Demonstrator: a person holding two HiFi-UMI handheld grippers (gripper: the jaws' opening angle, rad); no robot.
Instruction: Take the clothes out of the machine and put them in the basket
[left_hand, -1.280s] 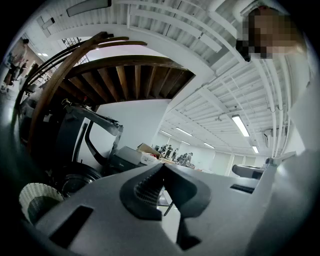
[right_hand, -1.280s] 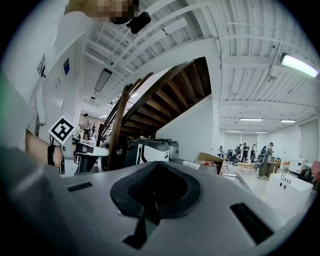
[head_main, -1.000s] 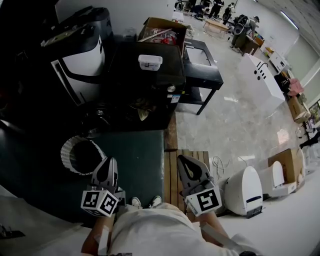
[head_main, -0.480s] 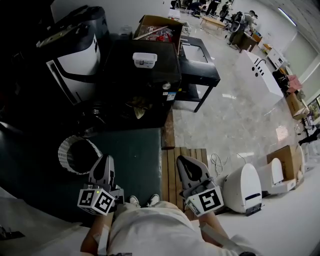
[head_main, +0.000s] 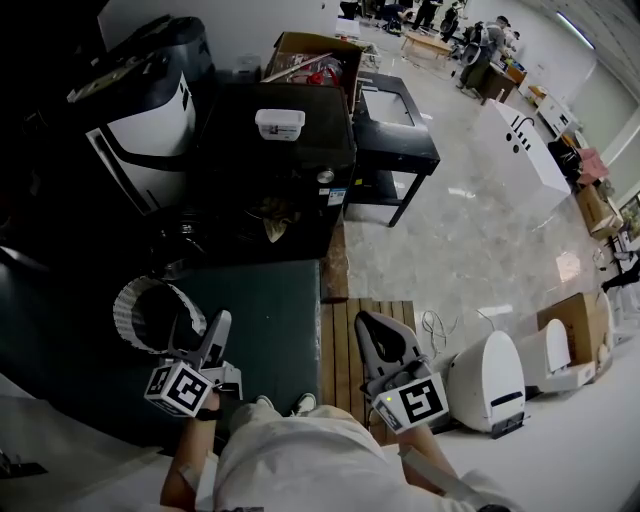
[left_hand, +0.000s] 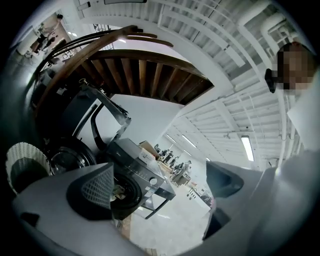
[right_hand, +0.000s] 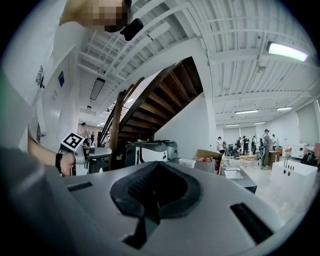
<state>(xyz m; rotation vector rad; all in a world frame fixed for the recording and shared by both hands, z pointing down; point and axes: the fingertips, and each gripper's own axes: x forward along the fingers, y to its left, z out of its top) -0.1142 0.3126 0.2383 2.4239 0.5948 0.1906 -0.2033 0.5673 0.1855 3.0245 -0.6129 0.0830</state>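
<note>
The black washing machine (head_main: 290, 160) stands ahead of me, and a tan piece of clothing (head_main: 272, 218) shows in its round front opening (left_hand: 120, 192). The white ribbed basket (head_main: 150, 310) sits on the floor to its lower left and also appears at the left edge of the left gripper view (left_hand: 20, 165). My left gripper (head_main: 203, 335) is held level just right of the basket; its jaws have just been opening and now stand open with nothing between them (left_hand: 160, 200). My right gripper (head_main: 378, 335) hovers over the wooden pallet, shut and empty (right_hand: 150, 200).
A white plastic box (head_main: 280, 123) rests on top of the machine. Behind it are a cardboard box (head_main: 320, 60) and a black table (head_main: 400, 130). A large black-and-white device (head_main: 140, 120) stands at the left. White units (head_main: 485, 380) sit on the floor at the right, beside the wooden pallet (head_main: 345, 350).
The left gripper has opened its jaws, rolled a little and shifted left toward the basket. The right gripper has drifted slightly and stays shut.
</note>
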